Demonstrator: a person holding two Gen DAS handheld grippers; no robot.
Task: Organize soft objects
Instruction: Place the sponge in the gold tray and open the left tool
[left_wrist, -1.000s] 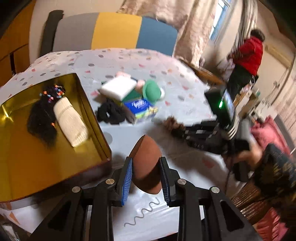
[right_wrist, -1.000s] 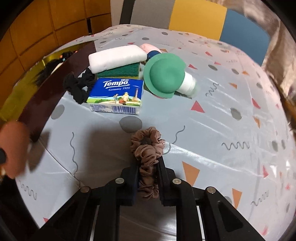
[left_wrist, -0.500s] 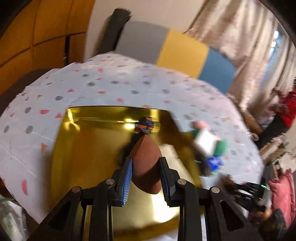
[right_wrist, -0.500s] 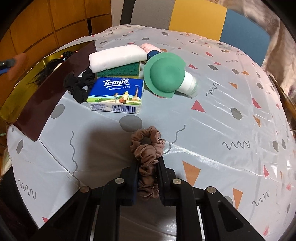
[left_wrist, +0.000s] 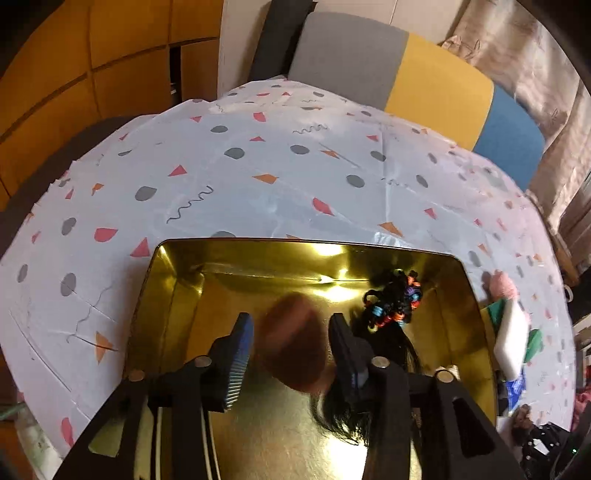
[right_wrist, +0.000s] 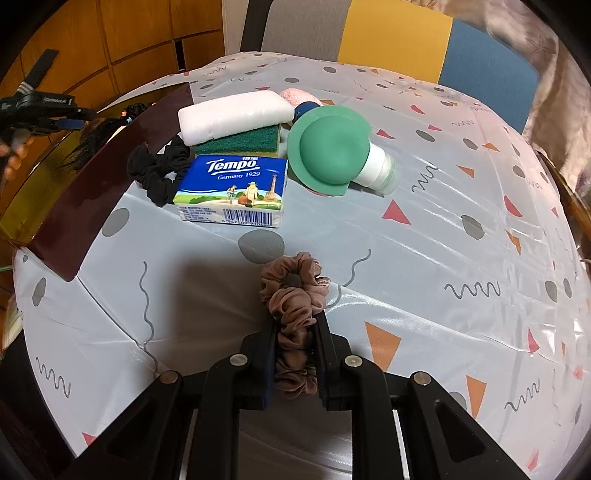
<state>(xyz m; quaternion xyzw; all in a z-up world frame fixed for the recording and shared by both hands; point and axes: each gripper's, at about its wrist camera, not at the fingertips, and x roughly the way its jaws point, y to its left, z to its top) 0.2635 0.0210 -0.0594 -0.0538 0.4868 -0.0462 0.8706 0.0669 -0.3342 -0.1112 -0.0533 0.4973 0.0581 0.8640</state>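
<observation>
My left gripper (left_wrist: 291, 328) hangs over the gold tin (left_wrist: 258, 247), tilted down into it. Its jaws are opening. The brown egg-shaped sponge (left_wrist: 291, 350) sits blurred between them, with a thin gap at each pad. A black hairpiece with coloured ties (left_wrist: 395, 302) lies in the tin to the right. In the right wrist view my right gripper (right_wrist: 295, 332) is shut on a brown scrunchie (right_wrist: 295, 295) that rests on the patterned tablecloth. The left gripper's blue pads (right_wrist: 75, 123) show small at the far left, above the tin.
A Tempo tissue pack (right_wrist: 232, 188), a black scrunchie (right_wrist: 155, 173), a white pad (right_wrist: 232, 114) on a green scouring sponge (right_wrist: 240, 142), a pink item (right_wrist: 295, 96) and a green-capped bottle (right_wrist: 332, 147) cluster beside the tin's dark red wall (right_wrist: 92, 192). A chair stands behind the table.
The left gripper swung from the table's front to above the tin, and its jaws have parted from the brown sponge. The right gripper and its scrunchie have not moved.
</observation>
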